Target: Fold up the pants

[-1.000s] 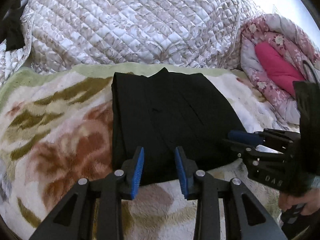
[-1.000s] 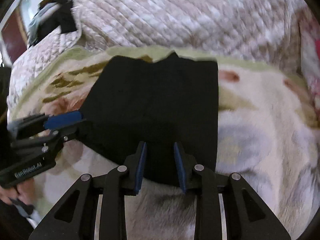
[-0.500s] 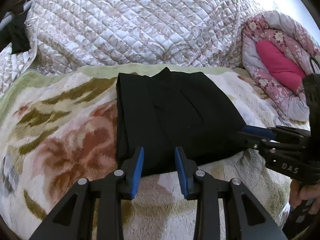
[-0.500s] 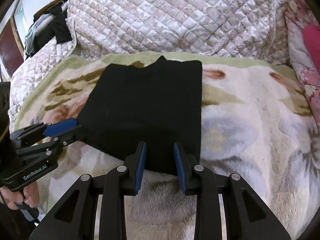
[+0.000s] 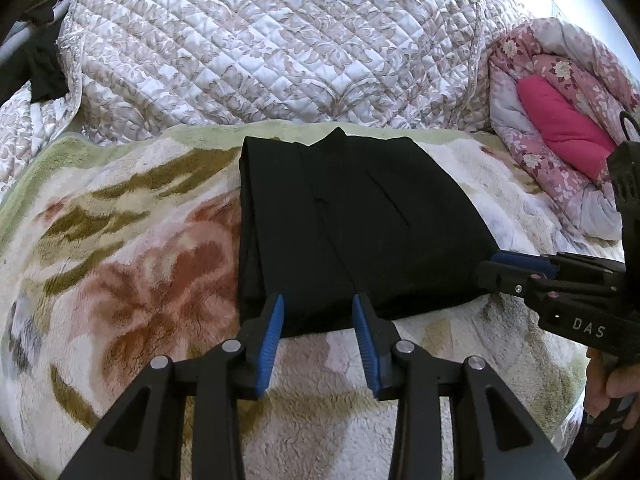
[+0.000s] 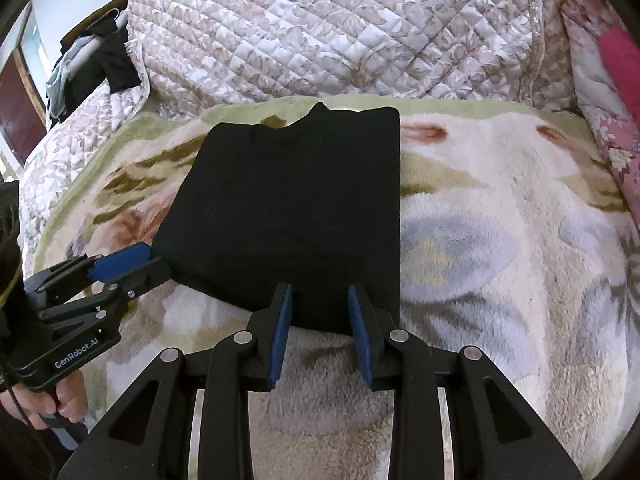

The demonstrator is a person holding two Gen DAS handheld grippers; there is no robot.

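Left wrist view first. Black pants [image 5: 352, 232] folded into a neat block, lying flat on the fluffy flower blanket [image 5: 120, 280] on the bed. Behind the pants, a big puffy quilt [image 5: 260, 48]. Off to the right, pink bedding [image 5: 560, 128]. Left tongs [image 5: 318, 300] open, with jaws just now opening a bit more, tips over the near edge of the pants and not pinching the cloth. Right tongs [image 5: 490, 268] coming in from the right in a hand [image 5: 612, 380], tip right at the near right corner of the pants. Touching or not: cannot tell.

Now the right wrist view. Same pants [image 6: 292, 200] in the middle of the blanket [image 6: 500, 240]. Right tongs [image 6: 321, 290] open too, tips at the near edge, holding nothing. Left tongs [image 6: 156, 262] at the near left corner of the pants.
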